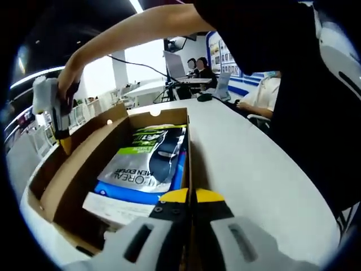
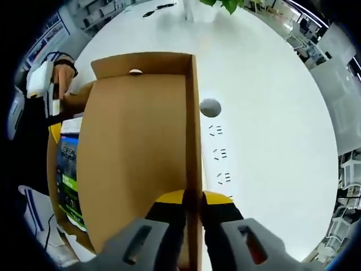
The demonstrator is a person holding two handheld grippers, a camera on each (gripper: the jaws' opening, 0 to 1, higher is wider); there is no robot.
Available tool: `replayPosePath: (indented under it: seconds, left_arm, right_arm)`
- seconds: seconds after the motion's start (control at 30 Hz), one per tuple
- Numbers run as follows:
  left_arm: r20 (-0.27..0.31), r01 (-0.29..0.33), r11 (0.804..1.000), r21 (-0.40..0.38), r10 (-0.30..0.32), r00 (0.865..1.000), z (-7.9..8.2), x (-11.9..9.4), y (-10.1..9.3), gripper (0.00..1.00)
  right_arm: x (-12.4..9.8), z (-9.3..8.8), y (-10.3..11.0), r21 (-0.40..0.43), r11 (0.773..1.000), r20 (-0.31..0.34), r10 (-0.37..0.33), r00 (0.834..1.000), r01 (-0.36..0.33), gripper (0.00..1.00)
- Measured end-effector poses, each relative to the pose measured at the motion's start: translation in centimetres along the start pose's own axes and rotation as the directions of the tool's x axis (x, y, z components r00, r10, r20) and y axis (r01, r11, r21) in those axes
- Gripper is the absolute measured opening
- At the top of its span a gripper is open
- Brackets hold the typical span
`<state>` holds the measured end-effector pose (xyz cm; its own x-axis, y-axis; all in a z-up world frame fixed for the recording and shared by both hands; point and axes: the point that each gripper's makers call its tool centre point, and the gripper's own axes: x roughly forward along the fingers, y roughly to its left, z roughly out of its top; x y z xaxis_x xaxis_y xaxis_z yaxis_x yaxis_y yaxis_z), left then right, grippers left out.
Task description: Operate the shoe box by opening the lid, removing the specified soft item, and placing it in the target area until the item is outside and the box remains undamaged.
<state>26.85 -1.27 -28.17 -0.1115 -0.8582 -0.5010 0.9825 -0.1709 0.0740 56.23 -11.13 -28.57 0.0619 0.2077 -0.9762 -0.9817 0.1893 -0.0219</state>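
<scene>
both grippers clenched, left gripper [image 1: 190,199] on the box [image 1: 67,169] wall, right gripper [image 2: 192,197] on the lid [image 2: 135,158], pouch [image 1: 148,161] lengthwise just beyond the left one.

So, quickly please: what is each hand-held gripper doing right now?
Left hand-held gripper: shut on the box wall.
Right hand-held gripper: shut on the lid edge.

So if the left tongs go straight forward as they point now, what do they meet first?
The left tongs are already closed on the cardboard box wall. Going straight on, they would slide along that wall toward the box's far corner; depth is hard to judge here.
</scene>
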Motion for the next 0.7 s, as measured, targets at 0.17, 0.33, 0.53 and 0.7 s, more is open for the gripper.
replayPosePath:
  seconds: [0.17,0.33,0.53,0.7]
  left_arm:
    - [-0.001,-0.001,1.0,0.0,0.001,1.0,0.0,0.0,-0.1,0.02]
    - [-0.002,-0.001,1.0,0.004,0.001,1.0,0.1,0.0,-0.2,0.02]
    - [-0.002,-0.002,1.0,0.006,0.002,1.0,0.1,0.1,-0.2,0.02]
    - [-0.001,-0.001,1.0,0.011,0.001,1.0,0.1,0.1,-0.2,0.02]
  right_arm:
    - [0.3,-0.1,0.1,0.004,1.0,-0.006,0.008,1.0,-0.008,0.1]
    - [0.3,-0.1,0.2,0.005,1.0,-0.012,-0.011,1.0,0.011,0.12]
    - [-0.2,-0.1,-0.1,0.019,0.999,-0.024,-0.043,0.999,0.044,0.17]
    - [-0.9,0.0,-0.4,0.055,0.996,-0.016,-0.072,0.997,0.073,0.19]
